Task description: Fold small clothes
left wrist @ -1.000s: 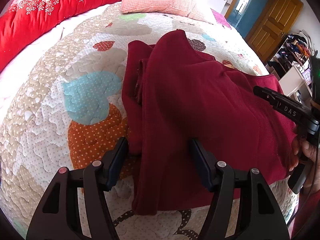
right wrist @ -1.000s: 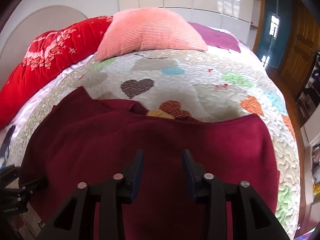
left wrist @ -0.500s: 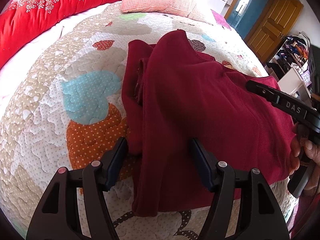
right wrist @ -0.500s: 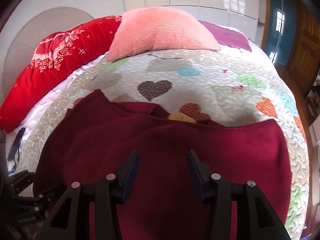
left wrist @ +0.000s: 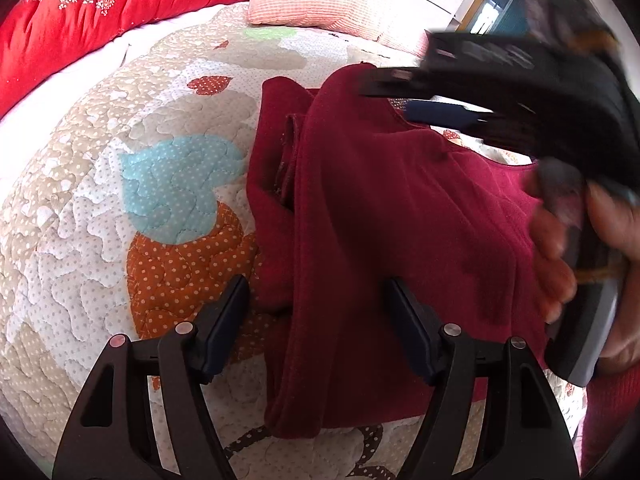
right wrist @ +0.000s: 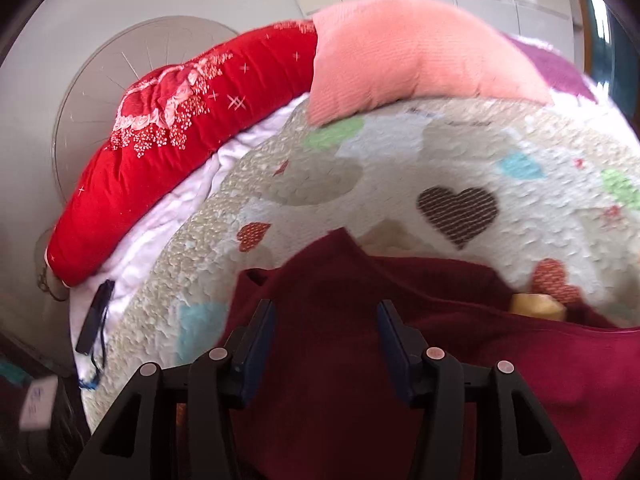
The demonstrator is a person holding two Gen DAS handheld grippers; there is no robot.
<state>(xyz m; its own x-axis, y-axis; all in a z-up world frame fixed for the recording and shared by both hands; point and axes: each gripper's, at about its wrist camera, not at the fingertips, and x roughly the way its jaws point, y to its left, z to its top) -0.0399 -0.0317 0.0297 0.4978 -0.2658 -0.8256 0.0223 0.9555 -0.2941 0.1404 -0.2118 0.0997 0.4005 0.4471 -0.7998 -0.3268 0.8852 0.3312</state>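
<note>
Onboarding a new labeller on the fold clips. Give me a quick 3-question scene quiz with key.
1. True or false: the dark red garment lies on a quilt patterned with hearts.
2. What is pinched in the left claw? A) the garment B) the pink pillow C) nothing
3. Fill in: to the left of the pink pillow in the right wrist view lies a bright ___ bolster.

Key: 1 true; 2 C, the jaws are opening, cloth lies below them unpinched; 3 red.
</note>
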